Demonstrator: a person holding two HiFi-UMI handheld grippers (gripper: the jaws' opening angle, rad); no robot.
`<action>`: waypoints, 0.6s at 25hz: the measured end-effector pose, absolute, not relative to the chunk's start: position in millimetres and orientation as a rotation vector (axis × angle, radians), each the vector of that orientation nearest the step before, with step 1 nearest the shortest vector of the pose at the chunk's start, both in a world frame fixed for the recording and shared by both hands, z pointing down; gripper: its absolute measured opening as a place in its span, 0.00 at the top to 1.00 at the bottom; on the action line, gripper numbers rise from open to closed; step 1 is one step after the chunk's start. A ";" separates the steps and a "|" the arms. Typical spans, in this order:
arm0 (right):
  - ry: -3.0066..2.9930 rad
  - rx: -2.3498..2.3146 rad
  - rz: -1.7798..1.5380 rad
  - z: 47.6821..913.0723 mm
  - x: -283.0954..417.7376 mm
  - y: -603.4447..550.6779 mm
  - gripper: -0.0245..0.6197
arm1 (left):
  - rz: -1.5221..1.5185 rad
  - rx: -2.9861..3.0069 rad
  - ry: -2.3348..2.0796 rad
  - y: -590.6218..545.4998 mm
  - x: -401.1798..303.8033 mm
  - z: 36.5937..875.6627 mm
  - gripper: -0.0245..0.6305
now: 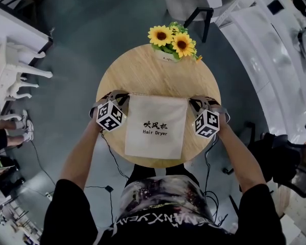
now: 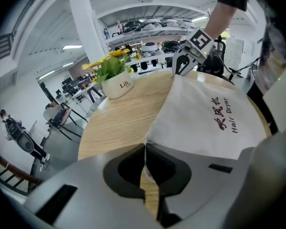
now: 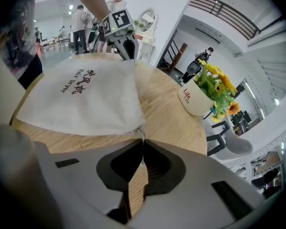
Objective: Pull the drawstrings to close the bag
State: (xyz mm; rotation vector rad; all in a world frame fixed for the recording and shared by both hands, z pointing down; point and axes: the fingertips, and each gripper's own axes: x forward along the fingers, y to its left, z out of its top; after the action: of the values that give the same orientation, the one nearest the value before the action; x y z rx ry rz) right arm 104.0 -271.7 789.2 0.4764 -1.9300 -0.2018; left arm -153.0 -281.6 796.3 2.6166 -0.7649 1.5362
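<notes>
White bag (image 1: 155,126) lies between left gripper (image 1: 125,99) and right gripper (image 1: 192,102), corners pinched.

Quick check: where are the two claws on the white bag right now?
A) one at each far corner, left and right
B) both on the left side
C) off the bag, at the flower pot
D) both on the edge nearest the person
A: in the head view the left claw and the right claw sit at the two far corners of the bag, one on each side, well short of the flower pot.
</notes>
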 end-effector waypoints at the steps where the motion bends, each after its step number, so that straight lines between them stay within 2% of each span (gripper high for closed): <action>1: -1.933 0.491 -0.198 787.1 103.7 -272.1 0.95 | 1.520 2.620 -0.790 -281.5 -153.8 793.0 0.93; 15: -1.993 0.705 -0.176 730.4 98.2 -281.9 0.95 | 1.364 2.674 -1.066 -285.2 -162.9 733.5 0.93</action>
State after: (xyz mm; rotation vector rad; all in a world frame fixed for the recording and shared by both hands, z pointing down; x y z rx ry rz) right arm 98.2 -281.9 730.4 0.7048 -1.9930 -0.1762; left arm -162.9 -285.2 733.5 2.6739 -1.0659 1.3639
